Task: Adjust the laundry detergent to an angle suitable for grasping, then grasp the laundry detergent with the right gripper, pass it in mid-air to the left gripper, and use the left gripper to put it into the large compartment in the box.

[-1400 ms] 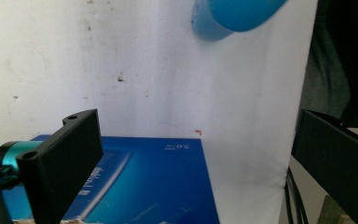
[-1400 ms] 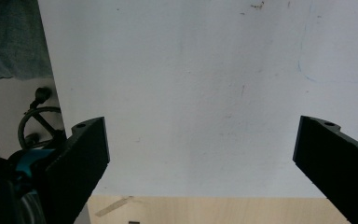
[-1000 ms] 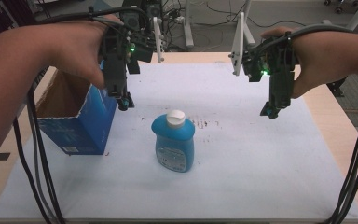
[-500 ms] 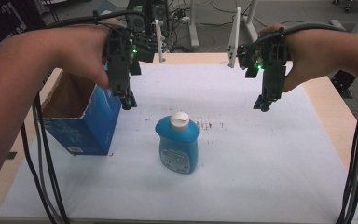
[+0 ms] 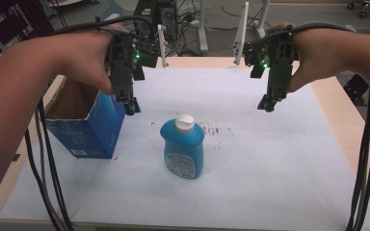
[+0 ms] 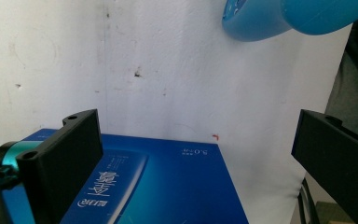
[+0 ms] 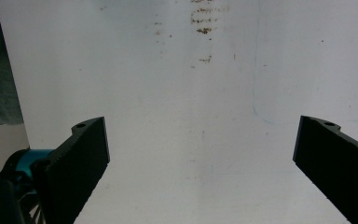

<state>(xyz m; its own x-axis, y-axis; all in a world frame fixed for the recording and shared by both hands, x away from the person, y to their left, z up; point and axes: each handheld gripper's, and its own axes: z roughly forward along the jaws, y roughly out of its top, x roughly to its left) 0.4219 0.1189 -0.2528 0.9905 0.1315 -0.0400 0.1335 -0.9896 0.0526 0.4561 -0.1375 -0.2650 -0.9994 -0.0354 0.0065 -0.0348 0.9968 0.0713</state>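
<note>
High view has the left gripper (image 5: 131, 108) hovering by the blue box (image 5: 89, 130) and the right gripper (image 5: 266, 103) off right of the bottle (image 5: 183, 149) (both sets of jaws wide apart, nothing held).

In the left gripper view, the top edge cuts off the blue bottle (image 6: 279, 18) at upper right, leaving only a curved part; the bottom edge cuts off the blue box (image 6: 168, 186), whose white print is partly behind a jaw. In the high view, the bottle's label (image 5: 180, 161) is too small to read, and both forearms run out of frame.
</note>
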